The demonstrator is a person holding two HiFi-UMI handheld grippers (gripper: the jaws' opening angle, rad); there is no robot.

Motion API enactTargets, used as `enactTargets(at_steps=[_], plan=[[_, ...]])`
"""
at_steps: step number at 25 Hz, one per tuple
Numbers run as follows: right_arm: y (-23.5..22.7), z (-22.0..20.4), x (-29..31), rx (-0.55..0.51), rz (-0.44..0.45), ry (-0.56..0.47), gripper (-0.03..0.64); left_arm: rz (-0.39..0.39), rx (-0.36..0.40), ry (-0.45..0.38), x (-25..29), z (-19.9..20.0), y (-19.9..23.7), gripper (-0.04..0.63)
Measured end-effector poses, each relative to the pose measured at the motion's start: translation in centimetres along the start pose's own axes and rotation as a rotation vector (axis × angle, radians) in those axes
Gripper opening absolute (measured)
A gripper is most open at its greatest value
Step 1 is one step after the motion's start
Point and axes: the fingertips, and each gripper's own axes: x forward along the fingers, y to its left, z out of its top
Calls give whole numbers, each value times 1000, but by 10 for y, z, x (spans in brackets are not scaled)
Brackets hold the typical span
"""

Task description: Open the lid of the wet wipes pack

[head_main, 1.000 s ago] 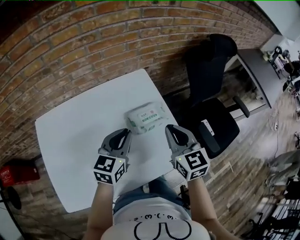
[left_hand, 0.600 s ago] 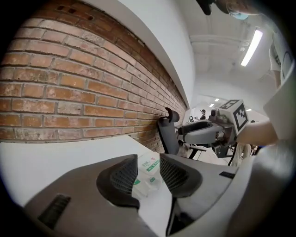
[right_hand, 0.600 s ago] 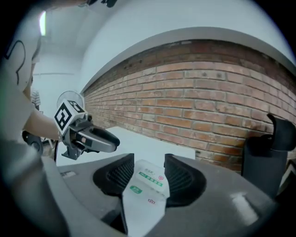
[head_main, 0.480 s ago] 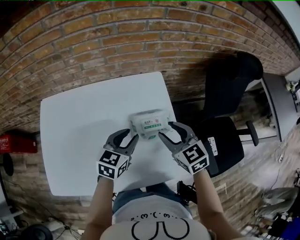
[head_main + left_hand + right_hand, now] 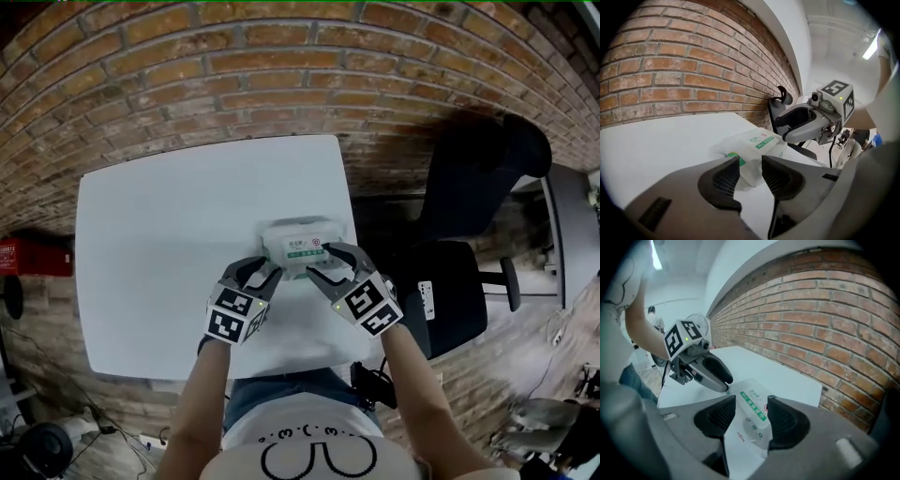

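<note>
While the wipes pack [image 5: 298, 242] lies near the table's [image 5: 159, 234] right edge, I have the left gripper [image 5: 263, 273] and right gripper [image 5: 322, 265] at its near side, jaws spread, gripping nothing. It looks light, soft and slick, so I'd pin 1 corner and pinch the lid's [image 5: 753, 406] edge.

White wipes pk [image 5: 298, 246], flat on table [image 5: 150, 262]

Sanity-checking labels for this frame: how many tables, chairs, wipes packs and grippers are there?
table: 1
office chair: 1
wet wipes pack: 1
grippers: 2 (left gripper, right gripper)
Total: 5
</note>
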Motion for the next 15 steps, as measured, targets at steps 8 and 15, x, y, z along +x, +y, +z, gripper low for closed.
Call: enactTargets(at_steps=[8, 15], plan=[[-6, -23, 31, -144, 57, 120, 227, 4, -16, 48, 10, -11, 5, 147], [-9, -25, 39, -89, 192, 105, 245, -5, -8, 75, 14, -15, 7, 147]])
